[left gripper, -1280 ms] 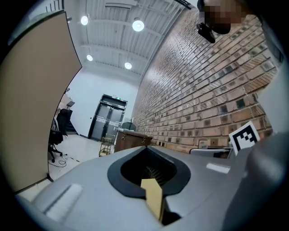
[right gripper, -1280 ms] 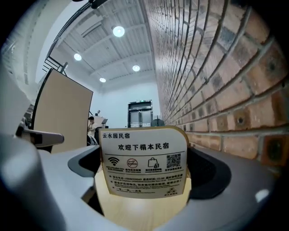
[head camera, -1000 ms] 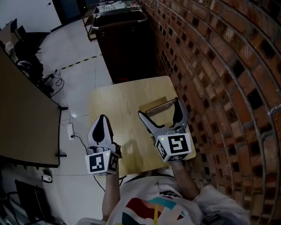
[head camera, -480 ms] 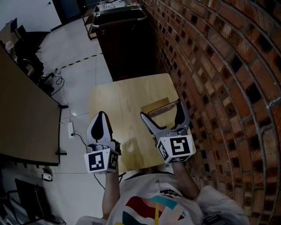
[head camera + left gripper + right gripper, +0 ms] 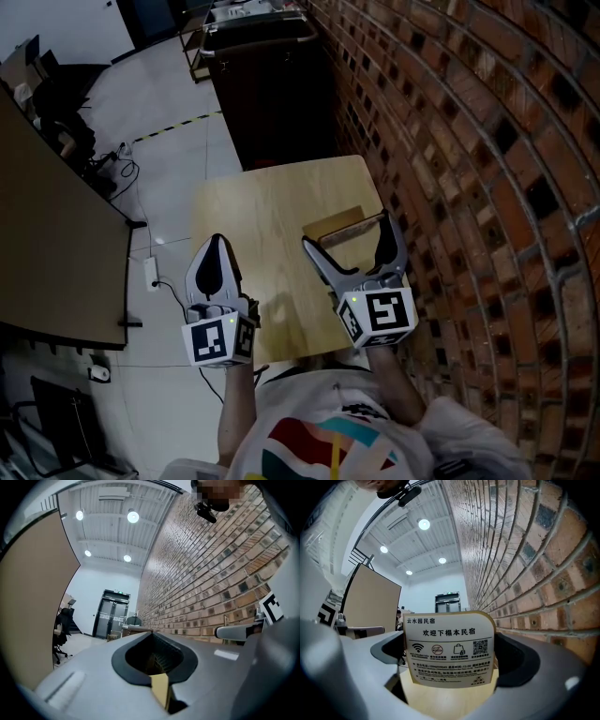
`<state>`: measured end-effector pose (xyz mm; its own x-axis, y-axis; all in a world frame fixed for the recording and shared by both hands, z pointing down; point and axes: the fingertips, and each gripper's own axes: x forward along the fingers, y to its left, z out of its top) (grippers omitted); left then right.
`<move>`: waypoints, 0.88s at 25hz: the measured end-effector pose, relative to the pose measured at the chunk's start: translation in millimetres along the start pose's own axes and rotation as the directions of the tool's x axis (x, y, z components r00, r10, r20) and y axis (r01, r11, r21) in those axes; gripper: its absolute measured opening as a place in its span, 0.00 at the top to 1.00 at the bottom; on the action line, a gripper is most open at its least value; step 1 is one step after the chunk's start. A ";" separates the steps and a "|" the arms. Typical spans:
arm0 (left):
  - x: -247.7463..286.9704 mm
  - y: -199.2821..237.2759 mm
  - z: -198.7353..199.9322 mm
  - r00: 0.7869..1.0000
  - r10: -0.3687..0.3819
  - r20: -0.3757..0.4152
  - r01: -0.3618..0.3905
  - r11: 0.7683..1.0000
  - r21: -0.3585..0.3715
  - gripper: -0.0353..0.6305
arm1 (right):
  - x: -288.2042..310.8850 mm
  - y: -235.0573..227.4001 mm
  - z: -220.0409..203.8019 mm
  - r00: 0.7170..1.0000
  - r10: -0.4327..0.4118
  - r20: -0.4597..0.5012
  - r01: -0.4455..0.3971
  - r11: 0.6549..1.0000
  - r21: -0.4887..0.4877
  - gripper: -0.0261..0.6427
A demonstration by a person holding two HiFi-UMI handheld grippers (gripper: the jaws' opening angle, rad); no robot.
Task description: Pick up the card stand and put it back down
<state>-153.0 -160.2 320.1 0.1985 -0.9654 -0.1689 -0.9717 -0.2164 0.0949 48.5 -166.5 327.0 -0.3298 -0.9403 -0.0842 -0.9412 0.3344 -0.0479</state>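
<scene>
The card stand (image 5: 339, 225), a wooden base with a white printed card (image 5: 449, 648), stands upright on the small pale wooden table (image 5: 253, 206) near its right edge. My right gripper (image 5: 347, 232) is open, one jaw on each side of the stand, and I see no contact. In the right gripper view the card fills the gap between the spread jaws of the right gripper (image 5: 450, 667). My left gripper (image 5: 217, 246) is shut and empty at the table's front left edge. In its own view the left gripper (image 5: 157, 665) points past the table toward the room.
A brick wall (image 5: 450, 141) runs close along the table's right side. A dark cabinet (image 5: 267, 89) stands just beyond the table's far edge. To the left are a brown partition (image 5: 47, 244), a power strip with cables (image 5: 150, 277) on the floor and an office chair (image 5: 56, 94).
Almost nothing: both grippers have drifted slightly nearer to me in the head view. The right jaws remain spread on each side of the stand, which has not moved.
</scene>
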 end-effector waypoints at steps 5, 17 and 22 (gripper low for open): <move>2.0 -1.4 -1.7 1.000 -0.013 0.001 0.013 1.000 -0.025 0.94 | -0.5 -2.4 -0.6 1.000 -0.007 -0.003 0.007 1.000 -0.001 0.10; 6.2 -2.0 -17.1 0.999 -0.005 -0.036 0.004 0.999 -0.050 0.94 | 11.9 -12.6 -15.5 0.999 -0.012 -0.036 0.012 1.000 0.010 0.10; 7.3 -1.4 -32.7 0.997 -0.007 -0.082 0.002 0.998 -0.064 0.94 | 50.7 -25.2 -44.9 0.995 -0.012 -0.094 0.012 1.000 -0.005 0.10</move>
<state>-146.0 -171.7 350.8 0.2152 -0.9726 -0.0883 -0.9611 -0.2270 0.1576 52.3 -225.4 368.6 -0.3238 -0.9461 0.0106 -0.9453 0.3231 -0.0439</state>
